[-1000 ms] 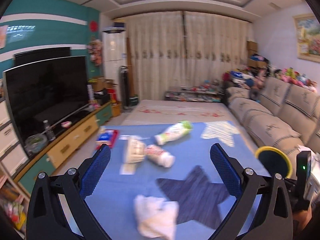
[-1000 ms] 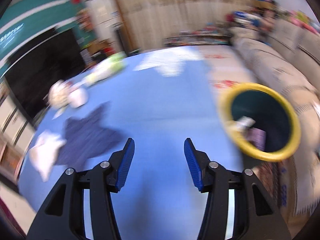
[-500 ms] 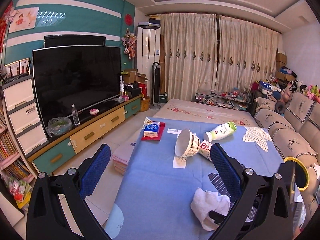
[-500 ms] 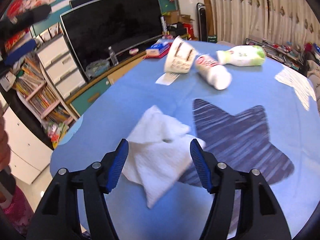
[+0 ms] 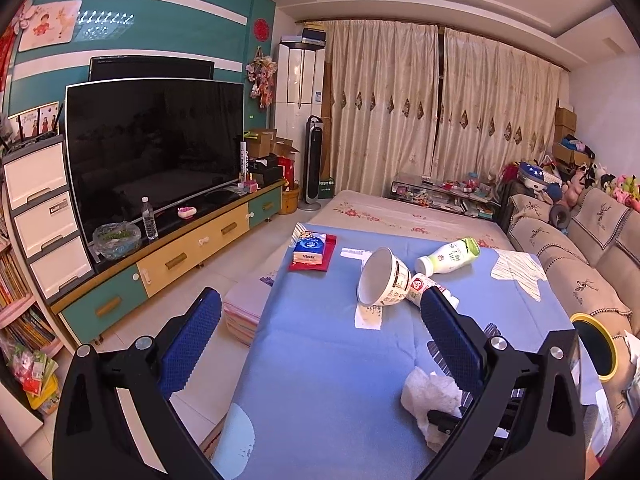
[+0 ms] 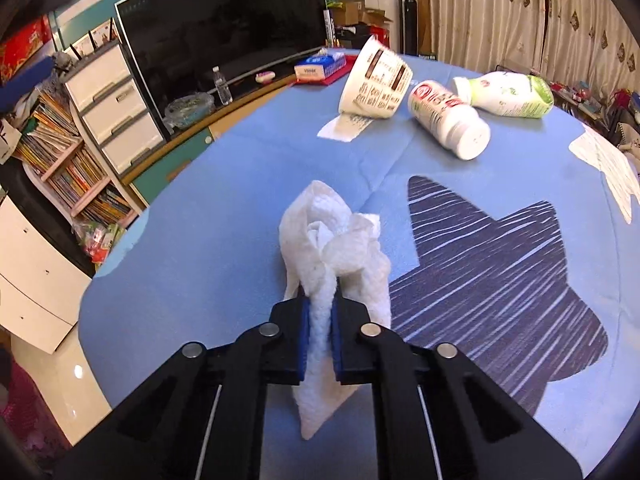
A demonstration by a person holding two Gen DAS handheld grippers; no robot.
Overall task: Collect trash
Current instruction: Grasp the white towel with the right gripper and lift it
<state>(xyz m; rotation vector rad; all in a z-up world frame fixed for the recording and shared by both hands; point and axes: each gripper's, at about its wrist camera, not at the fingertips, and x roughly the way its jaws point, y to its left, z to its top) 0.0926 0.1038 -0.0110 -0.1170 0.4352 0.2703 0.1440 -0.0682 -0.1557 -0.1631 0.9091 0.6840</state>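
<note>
On the blue-covered table (image 6: 240, 168), near its front edge, a crumpled white tissue (image 6: 336, 248) is pinched between the closed pads of the right gripper (image 6: 320, 332). The left gripper (image 5: 316, 340) is held wide apart, empty. Lifting and carrying to the yellow-rimmed bin (image 5: 596, 348) beside the table's right edge is judged next.

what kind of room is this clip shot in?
Most likely a home living room: a big TV on a low drawer cabinet, a fabric sofa along the right, and full-length curtains at the back. The trash sits on a blue-covered table.
</note>
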